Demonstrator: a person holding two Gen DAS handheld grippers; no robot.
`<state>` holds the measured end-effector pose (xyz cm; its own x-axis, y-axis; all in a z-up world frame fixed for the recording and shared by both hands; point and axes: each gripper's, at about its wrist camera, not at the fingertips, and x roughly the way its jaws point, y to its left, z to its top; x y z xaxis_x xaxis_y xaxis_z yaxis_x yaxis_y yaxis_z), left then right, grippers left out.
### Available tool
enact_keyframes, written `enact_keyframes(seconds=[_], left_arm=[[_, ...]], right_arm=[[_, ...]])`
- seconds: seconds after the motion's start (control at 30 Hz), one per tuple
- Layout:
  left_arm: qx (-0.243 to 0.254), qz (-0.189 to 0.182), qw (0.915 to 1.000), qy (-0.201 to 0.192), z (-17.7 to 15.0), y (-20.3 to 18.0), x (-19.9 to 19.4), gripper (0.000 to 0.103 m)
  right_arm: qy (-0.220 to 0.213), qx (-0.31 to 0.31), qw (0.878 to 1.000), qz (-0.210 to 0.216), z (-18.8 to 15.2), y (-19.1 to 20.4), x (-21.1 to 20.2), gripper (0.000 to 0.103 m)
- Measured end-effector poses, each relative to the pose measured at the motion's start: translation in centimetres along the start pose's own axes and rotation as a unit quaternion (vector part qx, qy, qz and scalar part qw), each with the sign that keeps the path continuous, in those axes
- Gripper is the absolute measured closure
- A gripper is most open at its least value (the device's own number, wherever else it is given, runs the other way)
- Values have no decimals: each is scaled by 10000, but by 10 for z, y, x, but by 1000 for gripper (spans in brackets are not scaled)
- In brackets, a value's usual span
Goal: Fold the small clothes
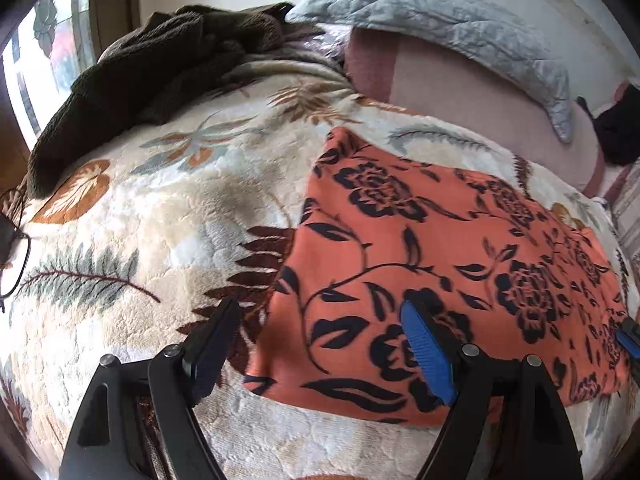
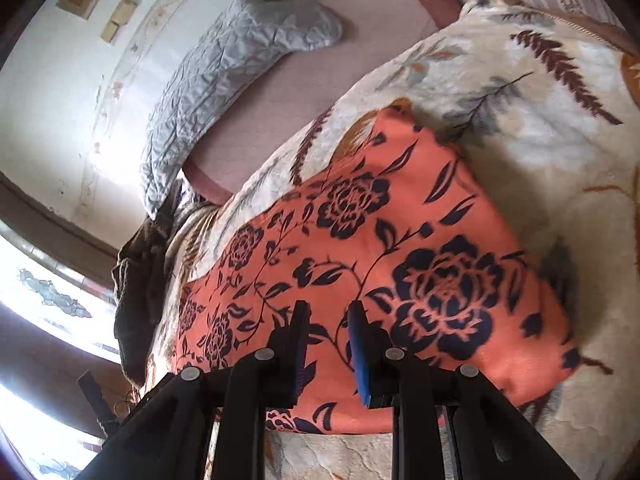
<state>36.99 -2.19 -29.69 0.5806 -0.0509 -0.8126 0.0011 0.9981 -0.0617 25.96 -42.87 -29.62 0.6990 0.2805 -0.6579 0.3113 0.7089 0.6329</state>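
An orange cloth with a black rose print lies flat as a folded rectangle on a fluffy cream blanket. My left gripper stands wide open over the cloth's near left corner, one finger above the blanket and the blue-padded one above the cloth. Nothing is pinched. In the right wrist view the same cloth fills the middle. My right gripper hovers over its near part with the jaws close together, and flat cloth shows through the narrow gap. One of its blue pads peeks in at the cloth's right edge.
A brown fleecy garment lies bunched at the blanket's far left. Behind are a grey quilted pillow and a pink sheet. Eyeglasses rest at the left edge, and a dark item at far right.
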Motion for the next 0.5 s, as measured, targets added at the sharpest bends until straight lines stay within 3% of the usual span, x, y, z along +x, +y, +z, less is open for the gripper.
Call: enact_keyframes(seconds=[0.03,0.07,0.13,0.27,0.4,0.5], left_arm=[[-120,145,9998,104,0,7,8,19],[-265,170,9993,216,2,13,16,10],[-542,86,9980,328,3,23,25,6],[-321,232,9992,-9,5,11,12,6],[314,-8,9972,-682,6,-19,-18,6],[773,-164,9948,-641,0,-43,-15,6]], right_arm=[[251,-30,9996,100,-4,5,13,80],[580,-54,9981,191,-11,8,26,80],[1286,-87,9916,116,-25,11,56,78],[1181,-180,9927,145,-22,15,49,79],[440,275,9986,-67,-1,-7,24,78],[75,530,9984,-195,13,-23,12,78]])
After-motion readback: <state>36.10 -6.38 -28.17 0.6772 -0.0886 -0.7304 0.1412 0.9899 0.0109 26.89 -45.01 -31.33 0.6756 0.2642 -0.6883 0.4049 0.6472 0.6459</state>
